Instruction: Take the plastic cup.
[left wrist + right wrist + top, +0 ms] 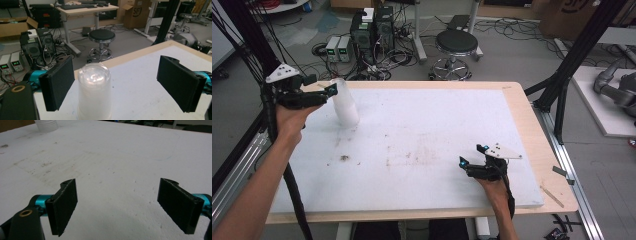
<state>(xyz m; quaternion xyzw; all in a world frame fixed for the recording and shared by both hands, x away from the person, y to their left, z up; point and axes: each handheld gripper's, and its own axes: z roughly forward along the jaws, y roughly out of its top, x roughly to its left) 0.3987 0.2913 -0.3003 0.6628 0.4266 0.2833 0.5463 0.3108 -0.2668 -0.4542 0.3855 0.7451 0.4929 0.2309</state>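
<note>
Black pads of our left hand-held gripper stand spread, pinching nothing, with the upturned cup just ahead, nearer the left pad. We should centre it before closing. Our right hand-held gripper rests spread over the table.

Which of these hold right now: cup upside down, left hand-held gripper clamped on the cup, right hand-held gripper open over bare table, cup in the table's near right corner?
1. The cup stands upside down. True.
2. The left hand-held gripper is clamped on the cup. False: its jaws stand open, the cup beside the left pad with a wide gap to the right one.
3. The right hand-held gripper is open with nothing between its jaws. True.
4. The cup sits in the table's near right corner. False: it is at the far left.
</note>
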